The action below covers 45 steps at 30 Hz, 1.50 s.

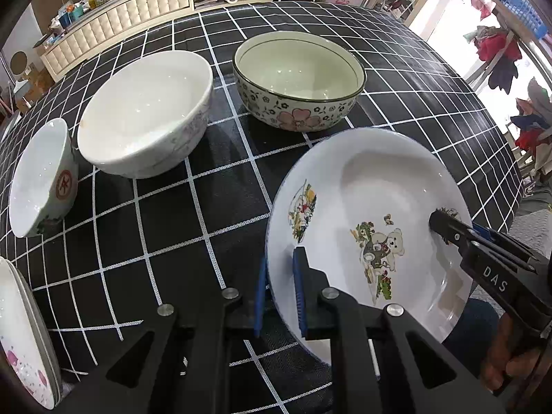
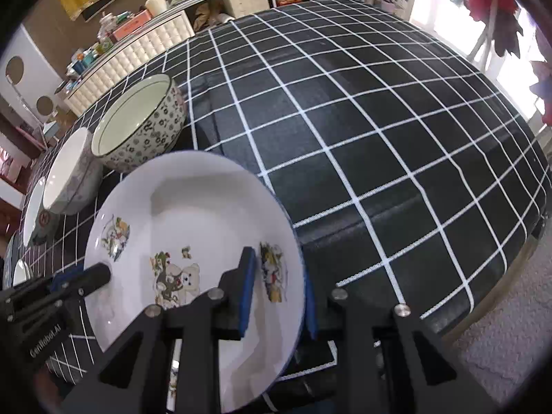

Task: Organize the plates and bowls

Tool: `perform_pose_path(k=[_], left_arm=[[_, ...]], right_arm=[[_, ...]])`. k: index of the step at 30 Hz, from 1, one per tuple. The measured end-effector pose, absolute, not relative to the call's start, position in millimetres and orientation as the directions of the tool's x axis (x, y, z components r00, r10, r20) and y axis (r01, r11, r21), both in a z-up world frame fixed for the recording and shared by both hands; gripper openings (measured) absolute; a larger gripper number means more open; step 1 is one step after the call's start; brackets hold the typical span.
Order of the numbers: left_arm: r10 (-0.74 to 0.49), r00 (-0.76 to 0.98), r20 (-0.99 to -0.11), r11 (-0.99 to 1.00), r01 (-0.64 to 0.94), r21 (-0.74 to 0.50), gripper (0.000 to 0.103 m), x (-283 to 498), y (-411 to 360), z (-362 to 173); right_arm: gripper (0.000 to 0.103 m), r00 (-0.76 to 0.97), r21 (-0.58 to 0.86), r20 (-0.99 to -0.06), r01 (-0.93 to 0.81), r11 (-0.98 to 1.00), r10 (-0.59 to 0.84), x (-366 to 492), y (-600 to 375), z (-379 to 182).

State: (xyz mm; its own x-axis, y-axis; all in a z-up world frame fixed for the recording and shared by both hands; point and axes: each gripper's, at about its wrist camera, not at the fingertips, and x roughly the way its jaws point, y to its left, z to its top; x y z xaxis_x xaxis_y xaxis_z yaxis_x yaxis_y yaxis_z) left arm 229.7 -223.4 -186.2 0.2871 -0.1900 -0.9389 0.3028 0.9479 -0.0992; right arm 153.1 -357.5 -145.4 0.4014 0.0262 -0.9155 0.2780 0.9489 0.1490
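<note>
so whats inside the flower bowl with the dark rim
Nothing shows inside the flowered bowl: the left wrist view shows a bare cream interior down to most of the bottom. Its near wall hides a strip of the floor closest to the camera, so that part cannot be checked.

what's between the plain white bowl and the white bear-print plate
Only bare black checked tablecloth separates the plain white bowl from the white bear-print plate; the left wrist view shows this best.

Bear plate point(image 1: 365, 241) set at near edge of tabletop point(image 1: 214, 207). Three bowls ranged behind it: flowered bowl point(image 1: 298, 82) directly behind, plain bowl point(image 1: 145, 114) left of that, small bowl point(image 1: 39, 177) farthest left. Plate stack point(image 1: 24, 334) placed near-left.
</note>
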Motion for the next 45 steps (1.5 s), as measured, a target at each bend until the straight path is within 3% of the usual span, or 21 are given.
perform_pose_path(k=[6, 28, 45], left_arm=[[-0.137, 0.302, -0.943, 0.957, 0.285, -0.048, 0.014, 228, -216, -181], [-0.016, 0.405, -0.914, 0.991, 0.125, 0.038, 0.013, 200, -101, -121], [0.012, 0.416, -0.909, 0.999, -0.035, -0.002, 0.014, 165, 7, -106]], right_arm=[[0.028, 0.387, 0.188, -0.92, 0.309, 0.933, 0.057, 153, -348, -143], [0.027, 0.434, 0.254, -0.88, 0.083, 0.964, 0.194, 167, -248, -114], [0.026, 0.414, 0.278, -0.868, -0.055, 0.959, 0.276, 182, -167, -109]])
